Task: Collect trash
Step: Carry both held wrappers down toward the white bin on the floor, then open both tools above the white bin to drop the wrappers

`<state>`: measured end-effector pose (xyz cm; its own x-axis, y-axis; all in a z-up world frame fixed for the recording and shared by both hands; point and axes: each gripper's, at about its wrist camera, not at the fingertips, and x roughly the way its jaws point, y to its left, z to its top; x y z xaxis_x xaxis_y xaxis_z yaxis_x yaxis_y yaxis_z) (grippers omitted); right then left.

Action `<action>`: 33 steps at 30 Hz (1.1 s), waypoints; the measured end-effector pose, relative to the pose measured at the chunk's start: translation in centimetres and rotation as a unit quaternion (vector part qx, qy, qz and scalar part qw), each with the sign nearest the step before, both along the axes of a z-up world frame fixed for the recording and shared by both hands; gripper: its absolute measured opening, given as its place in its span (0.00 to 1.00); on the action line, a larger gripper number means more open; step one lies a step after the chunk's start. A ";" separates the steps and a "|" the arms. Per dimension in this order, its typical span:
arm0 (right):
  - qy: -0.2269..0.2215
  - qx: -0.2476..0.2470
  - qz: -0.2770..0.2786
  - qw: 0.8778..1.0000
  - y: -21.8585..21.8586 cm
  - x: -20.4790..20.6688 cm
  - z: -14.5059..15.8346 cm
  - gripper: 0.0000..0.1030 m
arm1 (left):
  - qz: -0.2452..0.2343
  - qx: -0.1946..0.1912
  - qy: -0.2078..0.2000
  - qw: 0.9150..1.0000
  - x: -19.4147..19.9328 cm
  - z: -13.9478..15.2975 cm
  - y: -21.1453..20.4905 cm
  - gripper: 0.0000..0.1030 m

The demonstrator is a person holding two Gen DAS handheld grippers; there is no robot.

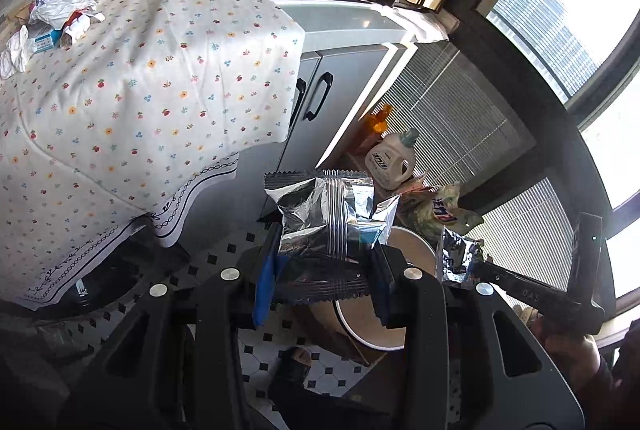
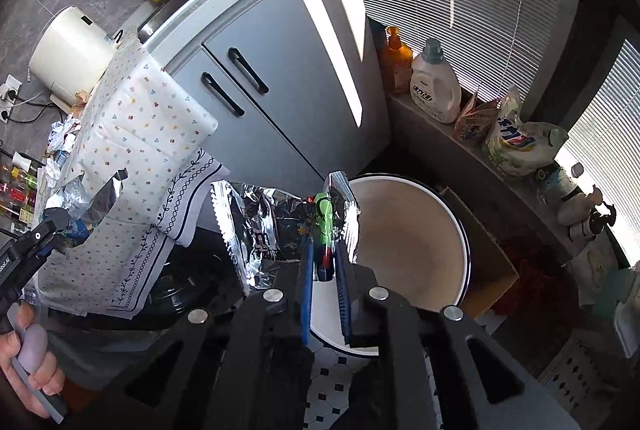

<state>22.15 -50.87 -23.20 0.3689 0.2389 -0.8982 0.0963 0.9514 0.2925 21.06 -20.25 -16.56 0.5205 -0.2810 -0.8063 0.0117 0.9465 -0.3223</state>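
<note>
My left gripper [image 1: 324,270] has its jaws clamped on a crumpled silver foil wrapper [image 1: 328,214], whose long axis runs across the jaws, its crimped ends sticking out on both sides. My right gripper [image 2: 324,262] grasps a second foil wrapper [image 2: 272,230] with a green printed patch, pinched near one edge so most of it hangs off to the left of the jaws.

What matters for the drop is the white bin [image 2: 408,230] on the tiled floor: in the right wrist view its open mouth lies straight ahead and below the jaws, slightly to the right. In the left wrist view the bin's rim [image 1: 360,330] shows below and just behind the wrapper. I judge the right hand the nearer of the 2.

More crumpled trash [image 1: 60,14] lies on the cloth-covered worktop [image 1: 140,90], well apart from both hands.
</note>
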 end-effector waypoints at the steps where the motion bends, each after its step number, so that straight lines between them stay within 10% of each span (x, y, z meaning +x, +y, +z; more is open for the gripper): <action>1: -0.001 -0.006 -0.011 1.000 -0.5 -0.4 -0.2 0.57 | -0.007 0.000 0.004 1.000 0.0 -0.3 -0.6 0.38; 22: -0.023 -0.033 -0.138 0.990 -9.7 -7.3 1.8 0.62 | -0.183 -0.028 0.051 0.981 2.7 -3.5 -13.7 0.48; 33: -0.030 -0.019 -0.126 0.991 -8.2 -5.6 2.4 0.66 | -0.159 -0.034 0.037 0.986 3.3 -1.9 -11.4 0.71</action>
